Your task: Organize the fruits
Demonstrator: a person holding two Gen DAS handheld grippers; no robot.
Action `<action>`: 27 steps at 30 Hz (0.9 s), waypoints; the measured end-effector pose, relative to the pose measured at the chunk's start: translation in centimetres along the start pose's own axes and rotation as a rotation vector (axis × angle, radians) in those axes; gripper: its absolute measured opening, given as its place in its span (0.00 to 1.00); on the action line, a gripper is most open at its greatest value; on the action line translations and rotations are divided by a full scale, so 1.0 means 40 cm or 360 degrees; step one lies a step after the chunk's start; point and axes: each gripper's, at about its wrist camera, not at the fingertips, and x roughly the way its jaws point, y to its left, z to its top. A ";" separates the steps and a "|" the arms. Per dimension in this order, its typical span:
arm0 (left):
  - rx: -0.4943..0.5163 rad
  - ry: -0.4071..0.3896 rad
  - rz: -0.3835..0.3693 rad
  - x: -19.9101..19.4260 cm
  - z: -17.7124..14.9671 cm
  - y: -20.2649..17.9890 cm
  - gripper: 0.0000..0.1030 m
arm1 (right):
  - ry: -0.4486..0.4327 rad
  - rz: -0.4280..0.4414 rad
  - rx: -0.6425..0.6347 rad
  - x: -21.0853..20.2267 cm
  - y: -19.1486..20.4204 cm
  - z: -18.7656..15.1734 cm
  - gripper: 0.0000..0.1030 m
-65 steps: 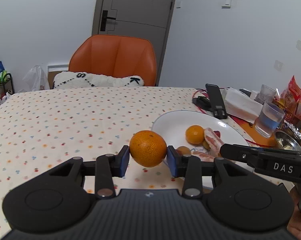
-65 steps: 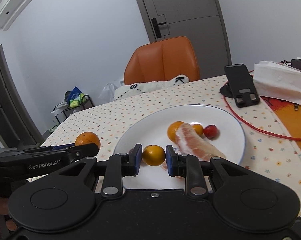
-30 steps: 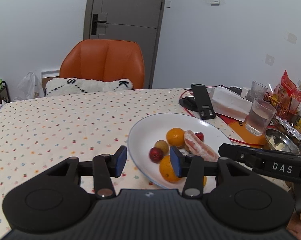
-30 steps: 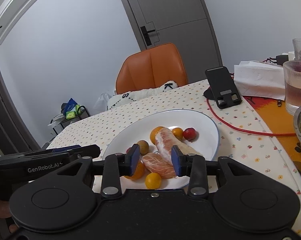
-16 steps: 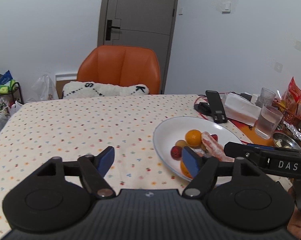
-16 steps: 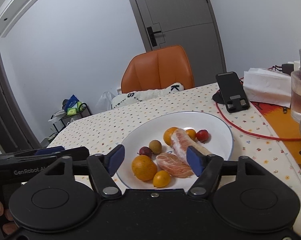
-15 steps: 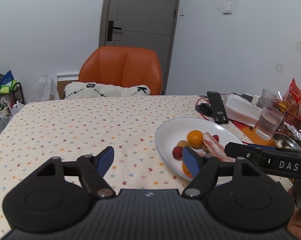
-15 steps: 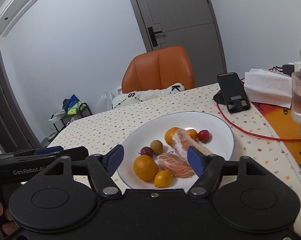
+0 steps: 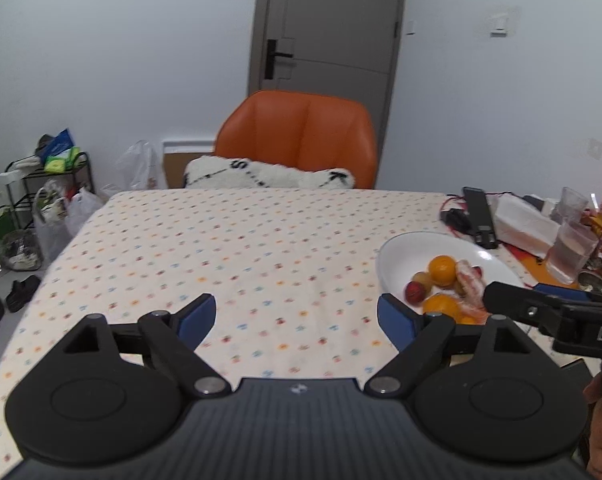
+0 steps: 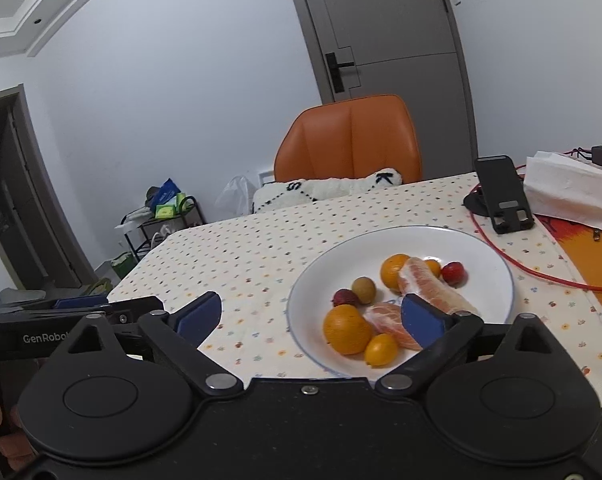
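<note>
Both grippers, left (image 9: 297, 318) and right (image 10: 311, 314), gape empty beside the fruit plate (image 10: 497, 280); phone stand (image 10: 501, 194) behind.

Even, soft indoor light, no hard shadows.
The left wrist view is slightly motion-blurred across the tablecloth (image 9: 261, 248); the right wrist view is sharper. Fisheye bends the door (image 10: 385, 28) and darkens the corners.

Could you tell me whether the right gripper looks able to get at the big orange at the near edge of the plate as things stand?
Probably yes: the right gripper is open and empty, and the orange lies uncovered just ahead on the plate.
</note>
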 end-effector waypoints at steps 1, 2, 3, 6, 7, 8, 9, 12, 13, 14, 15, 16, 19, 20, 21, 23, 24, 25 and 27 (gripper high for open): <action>-0.0005 0.0005 0.0020 -0.006 -0.001 0.006 0.84 | 0.0005 0.0012 0.0003 -0.002 0.005 0.000 0.98; -0.0008 0.0008 0.0042 -0.011 -0.003 0.011 0.84 | 0.0006 0.0025 0.0002 -0.005 0.009 -0.001 0.99; -0.0009 0.0009 0.0062 -0.018 -0.004 0.015 0.84 | 0.0005 0.0033 -0.0001 -0.009 0.014 0.000 1.00; -0.0021 0.0017 0.0089 -0.040 -0.009 0.031 0.84 | 0.0012 0.0039 -0.0009 -0.015 0.027 0.002 1.00; -0.0026 0.0016 0.0092 -0.048 -0.009 0.036 0.84 | 0.0016 0.0042 -0.0009 -0.016 0.029 0.004 1.00; -0.0030 0.0013 0.0098 -0.057 -0.009 0.040 0.84 | 0.0016 0.0044 -0.0009 -0.019 0.031 0.005 1.00; -0.0032 0.0009 0.0105 -0.065 -0.009 0.044 0.84 | 0.0014 0.0049 -0.0008 -0.022 0.034 0.006 1.00; -0.0029 0.0003 0.0121 -0.088 -0.009 0.052 0.85 | 0.0017 0.0060 -0.0019 -0.034 0.042 0.008 1.00; -0.0029 0.0004 0.0124 -0.095 -0.009 0.055 0.85 | 0.0015 0.0061 -0.0024 -0.039 0.046 0.009 1.00; -0.0028 0.0007 0.0128 -0.102 -0.008 0.056 0.85 | 0.0012 0.0061 -0.0027 -0.044 0.049 0.009 1.00; -0.0027 0.0008 0.0129 -0.109 -0.008 0.058 0.85 | 0.0013 0.0060 -0.0027 -0.048 0.052 0.010 1.00; -0.0026 0.0007 0.0127 -0.115 -0.008 0.061 0.85 | 0.0014 0.0061 -0.0028 -0.053 0.055 0.011 1.00; -0.0025 0.0008 0.0121 -0.136 -0.011 0.068 0.91 | 0.0027 0.0061 -0.0048 -0.062 0.069 0.011 1.00; -0.0028 0.0001 0.0123 -0.144 -0.013 0.072 0.94 | 0.0031 0.0065 -0.0056 -0.065 0.074 0.011 1.00; -0.0031 -0.0008 0.0125 -0.152 -0.015 0.076 0.94 | 0.0034 0.0067 -0.0062 -0.068 0.079 0.011 1.00; -0.0037 -0.0002 0.0124 -0.163 -0.017 0.083 0.95 | 0.0038 0.0067 -0.0069 -0.073 0.087 0.011 1.00; -0.0039 0.0003 0.0124 -0.169 -0.019 0.088 0.95 | 0.0042 0.0069 -0.0072 -0.076 0.090 0.011 1.00; -0.0040 0.0007 0.0125 -0.175 -0.020 0.091 0.95 | 0.0043 0.0073 -0.0077 -0.080 0.094 0.011 1.00; -0.0050 0.0015 0.0130 -0.185 -0.022 0.101 0.95 | 0.0045 0.0073 -0.0092 -0.088 0.104 0.009 1.00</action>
